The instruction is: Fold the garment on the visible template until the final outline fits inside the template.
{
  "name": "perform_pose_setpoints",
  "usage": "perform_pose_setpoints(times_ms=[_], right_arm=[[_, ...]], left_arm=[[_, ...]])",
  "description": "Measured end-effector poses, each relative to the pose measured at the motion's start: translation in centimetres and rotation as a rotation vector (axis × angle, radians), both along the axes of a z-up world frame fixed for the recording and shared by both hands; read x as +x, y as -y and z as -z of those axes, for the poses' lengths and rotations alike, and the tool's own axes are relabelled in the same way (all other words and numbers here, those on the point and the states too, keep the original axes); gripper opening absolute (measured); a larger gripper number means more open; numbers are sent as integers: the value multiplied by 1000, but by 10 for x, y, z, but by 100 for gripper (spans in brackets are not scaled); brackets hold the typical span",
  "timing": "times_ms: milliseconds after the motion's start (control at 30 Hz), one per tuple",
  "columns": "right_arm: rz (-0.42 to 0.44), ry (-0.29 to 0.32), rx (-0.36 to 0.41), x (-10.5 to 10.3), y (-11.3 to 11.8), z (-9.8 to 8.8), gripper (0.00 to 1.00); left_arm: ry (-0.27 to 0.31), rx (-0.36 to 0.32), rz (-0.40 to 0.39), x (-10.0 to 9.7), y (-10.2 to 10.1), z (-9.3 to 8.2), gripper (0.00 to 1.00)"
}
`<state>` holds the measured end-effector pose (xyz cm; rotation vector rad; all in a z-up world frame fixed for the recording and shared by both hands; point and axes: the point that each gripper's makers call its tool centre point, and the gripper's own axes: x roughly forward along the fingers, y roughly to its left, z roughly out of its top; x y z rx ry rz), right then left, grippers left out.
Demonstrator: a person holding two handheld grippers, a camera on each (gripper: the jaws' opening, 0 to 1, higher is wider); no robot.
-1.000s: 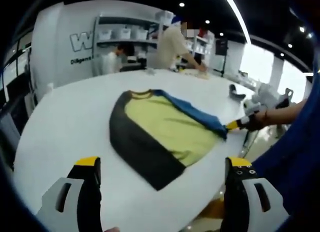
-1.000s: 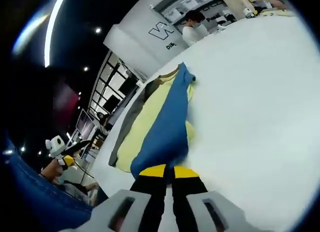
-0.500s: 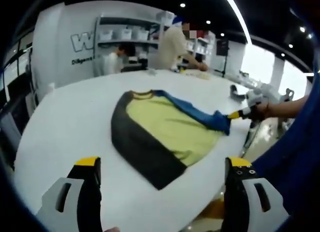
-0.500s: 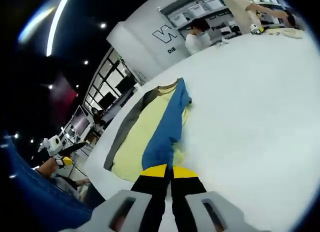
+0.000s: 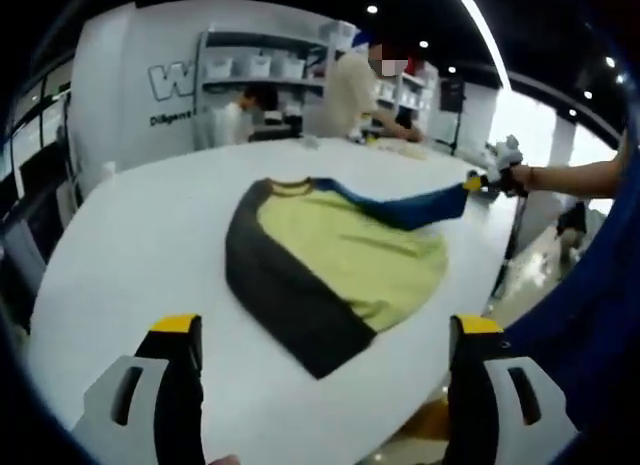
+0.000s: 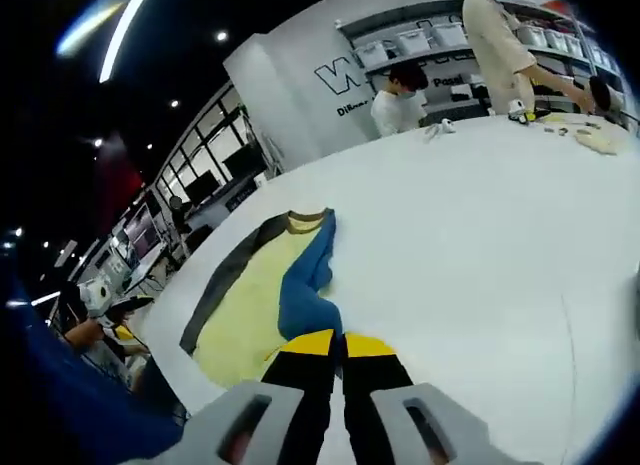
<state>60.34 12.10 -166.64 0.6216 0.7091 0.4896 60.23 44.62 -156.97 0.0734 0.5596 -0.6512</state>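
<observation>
The garment (image 5: 340, 250) lies flat on the white round table (image 5: 140, 255): yellow body, dark grey sleeve (image 5: 275, 295) on its near side, blue sleeve (image 5: 400, 207) on its far side. My right gripper (image 5: 478, 182) is shut on the blue sleeve's end and holds it stretched and raised off the table. In the right gripper view, the shut right gripper (image 6: 335, 343) pinches the blue sleeve (image 6: 300, 303), with the yellow body (image 6: 240, 315) to its left. My left gripper (image 5: 326, 327) hovers open over the near table edge, holding nothing. It appears far left as the left gripper (image 6: 98, 297).
Two people stand at the table's far side by white shelves (image 5: 255, 70) with bins. Small items (image 6: 585, 133) lie on the far part of the table. The table edge (image 5: 440, 375) runs close under my left gripper, and a person's arm (image 5: 570, 175) reaches in from the right.
My right gripper has risen and pulled away from the garment, so the blue sleeve is drawn out straight and lifted. The left gripper has stayed in place, open.
</observation>
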Motion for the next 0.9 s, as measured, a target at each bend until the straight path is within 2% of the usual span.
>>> perform_pose_setpoints(times_ms=[100,133,167,233,300,333,367,433,533,700,767,833,900], right_arm=[[-20,17,-16,4,6,-10,0],[-32,37,-39,7,12,-20,0],[-33,52,-96,10,26,-26,0],[-28,58,-98,13,36,-34,0],[-27,86,-140,27,69,-59,0],[-29,88,-150,29,73,-61,0],[-36,97,-201,38,89,-70,0],[-44,105,-214,46,100,-77,0],[-45,130,-269,77,135,-99,0],[-31,144,-294,97,155,-108,0],[-21,153,-321,113,174,-115,0],[3,159,-335,123,183,-124,0],[19,155,-357,134,199,-124,0]], left_arm=[[0,4,-2,0,-1,0,98],[0,2,-1,0,-1,0,98],[0,4,-3,0,-2,0,98],[1,3,-5,0,-2,0,98],[0,2,-8,-1,-2,1,98],[0,2,-11,-1,-2,2,98],[-1,1,-16,-1,-3,2,98],[-4,4,-22,-1,-3,4,98],[-7,6,-33,-1,-3,5,98],[-12,13,-64,2,-1,6,98],[-14,12,-72,3,1,6,98],[-16,15,-90,5,4,6,98],[-16,17,-101,7,4,7,98]])
